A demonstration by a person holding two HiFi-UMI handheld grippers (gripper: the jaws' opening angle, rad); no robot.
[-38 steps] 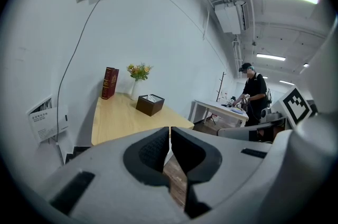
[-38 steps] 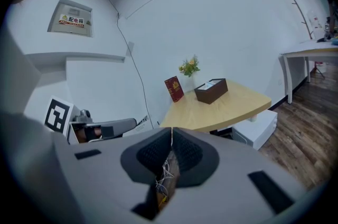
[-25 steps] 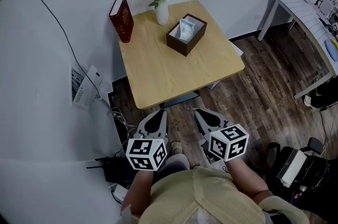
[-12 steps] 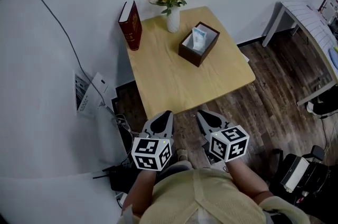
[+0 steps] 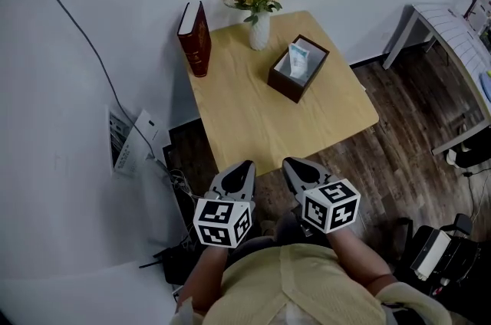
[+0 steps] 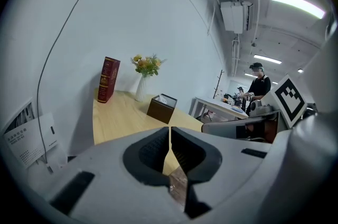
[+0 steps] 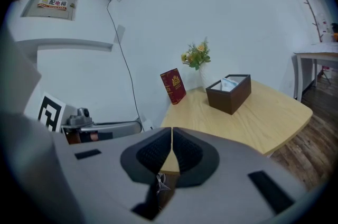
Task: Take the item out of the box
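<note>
Before the bench (image 5: 261, 124), we hold our left claw (image 5: 244, 165) and right claw (image 5: 289, 162) side by side, both pinched tight on nothing, well apart from the box (image 5: 286, 83) at the far side, packet (image 5: 298, 61) standing inside it, vase (image 5: 259, 31) and book (image 5: 196, 47) nearby.

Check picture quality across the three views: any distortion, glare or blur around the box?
Head view: flat, even light, mild wide-angle bend, box sharp. Left gripper view: heavy fisheye, black corners, ceiling light strip blown out, box small but readable. Right gripper view: same fisheye and dark corners, no glare, box clear.
</note>
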